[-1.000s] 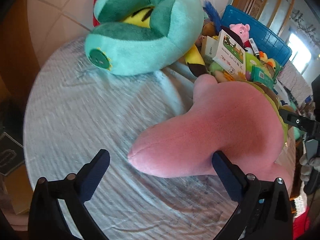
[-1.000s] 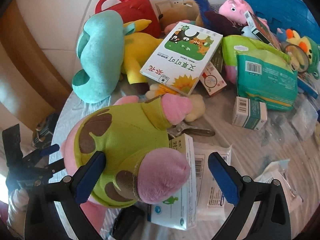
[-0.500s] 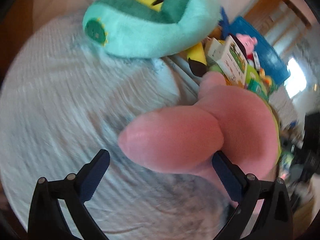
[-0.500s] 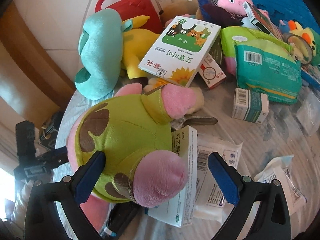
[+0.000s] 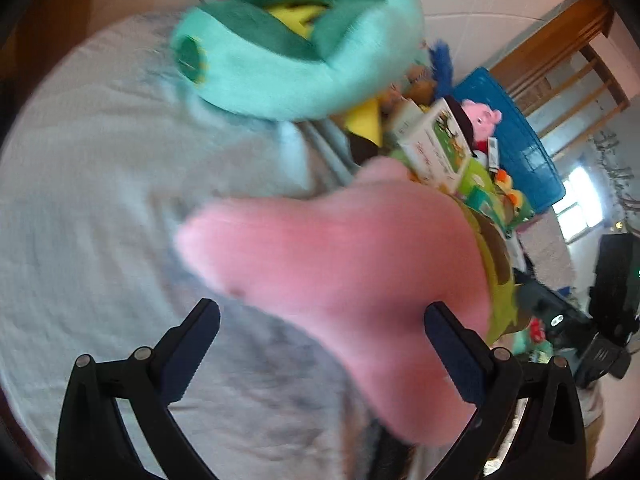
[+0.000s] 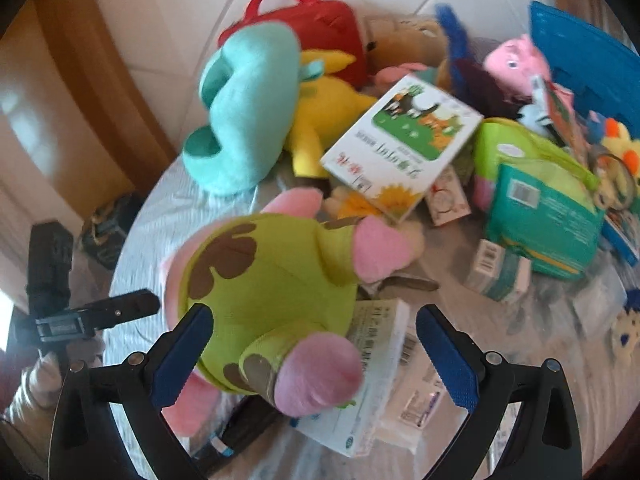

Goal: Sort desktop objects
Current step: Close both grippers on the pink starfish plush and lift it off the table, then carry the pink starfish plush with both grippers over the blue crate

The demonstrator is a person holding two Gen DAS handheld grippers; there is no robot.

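Rising and tilting since a second ago, the pink plush toy (image 6: 272,280) is blurring above the table (image 5: 80,200).
Wearing green brown-spotted shorts, it is sitting between the wide-open right gripper (image 6: 314,354) fingers, toward 11 o'clock; the left gripper (image 5: 322,350) is gaping at its pink head.

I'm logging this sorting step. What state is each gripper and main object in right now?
left gripper: open, pink plush limb between its fingers.
right gripper: open, fingers either side of the plush, not clamped.
pink plush in green shorts: lying on the table, overlapping a white box.
teal neck pillow: resting against the yellow plush.
picture box: closed, tilted on the pile.
red bag: appears closed, handle up.
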